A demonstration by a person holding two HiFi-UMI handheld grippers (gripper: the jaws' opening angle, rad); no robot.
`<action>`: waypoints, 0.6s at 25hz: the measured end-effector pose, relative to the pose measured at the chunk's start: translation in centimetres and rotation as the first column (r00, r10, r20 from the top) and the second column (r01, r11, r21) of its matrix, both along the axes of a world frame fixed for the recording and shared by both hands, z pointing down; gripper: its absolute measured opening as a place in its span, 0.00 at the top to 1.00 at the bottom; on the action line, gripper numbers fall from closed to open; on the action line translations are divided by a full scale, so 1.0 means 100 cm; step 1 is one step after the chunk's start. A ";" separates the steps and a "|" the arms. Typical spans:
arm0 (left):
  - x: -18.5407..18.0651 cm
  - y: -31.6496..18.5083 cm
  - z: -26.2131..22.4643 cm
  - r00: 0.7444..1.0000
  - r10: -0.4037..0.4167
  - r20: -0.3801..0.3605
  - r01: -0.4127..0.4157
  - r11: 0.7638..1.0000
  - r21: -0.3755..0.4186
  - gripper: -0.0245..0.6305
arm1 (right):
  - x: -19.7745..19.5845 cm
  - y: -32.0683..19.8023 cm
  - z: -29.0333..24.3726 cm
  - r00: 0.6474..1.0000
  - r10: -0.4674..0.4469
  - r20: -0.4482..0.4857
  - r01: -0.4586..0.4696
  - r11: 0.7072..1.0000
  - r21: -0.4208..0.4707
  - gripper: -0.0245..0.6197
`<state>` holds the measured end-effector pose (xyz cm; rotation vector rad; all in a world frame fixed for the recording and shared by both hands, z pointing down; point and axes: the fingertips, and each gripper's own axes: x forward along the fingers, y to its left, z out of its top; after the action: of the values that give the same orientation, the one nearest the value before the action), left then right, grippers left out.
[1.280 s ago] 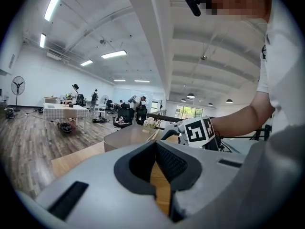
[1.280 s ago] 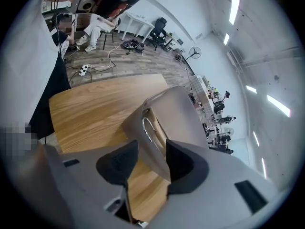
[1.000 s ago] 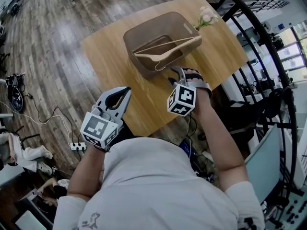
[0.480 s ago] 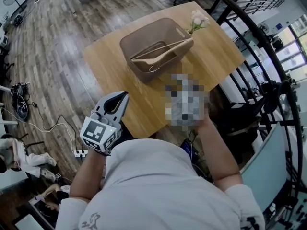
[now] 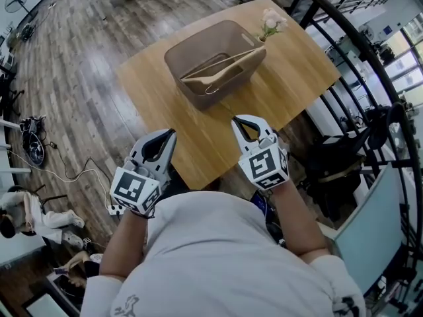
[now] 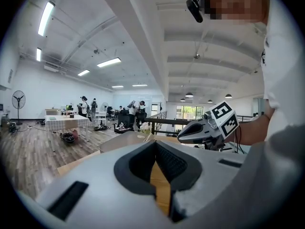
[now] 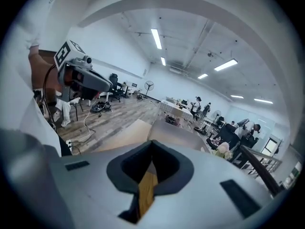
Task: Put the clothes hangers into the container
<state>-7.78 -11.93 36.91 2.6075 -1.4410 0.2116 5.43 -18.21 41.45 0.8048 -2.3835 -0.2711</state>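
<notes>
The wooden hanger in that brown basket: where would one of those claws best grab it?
Probably the wooden hanger by its thin arm near the middle, coming from above with the jaws set across the arm. It lies tilted in the container, one end seemingly resting on the rim, and the walls block any sideways approach.

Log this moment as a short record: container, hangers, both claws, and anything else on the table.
container: brown container, upright on the wooden table
hangers: wooden hangers lying in the container, slanting up to its rim
left claw: left claw shut, empty, held near the person's body at the table's near edge
right claw: right claw shut, empty, held over the table's near edge, apart from the container
other: flowers beside the container's far end
</notes>
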 end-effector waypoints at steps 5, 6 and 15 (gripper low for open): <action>-0.001 0.004 0.000 1.000 0.027 -0.006 -0.027 1.000 0.002 0.95 | 0.001 0.014 0.000 0.992 0.034 0.120 -0.026 0.997 -0.066 0.95; -0.001 0.004 0.000 0.999 0.038 -0.010 -0.038 0.999 0.003 0.95 | 0.000 0.017 -0.003 0.988 0.044 0.145 -0.033 0.997 -0.076 0.95; -0.022 0.027 -0.011 0.992 0.129 -0.010 -0.128 0.991 0.022 0.95 | -0.018 0.050 -0.027 0.957 0.123 0.263 -0.096 0.989 -0.114 0.95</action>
<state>-9.96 -9.23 35.77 2.7166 -1.2797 0.1976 3.66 -13.18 38.79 0.9757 -2.5679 0.0055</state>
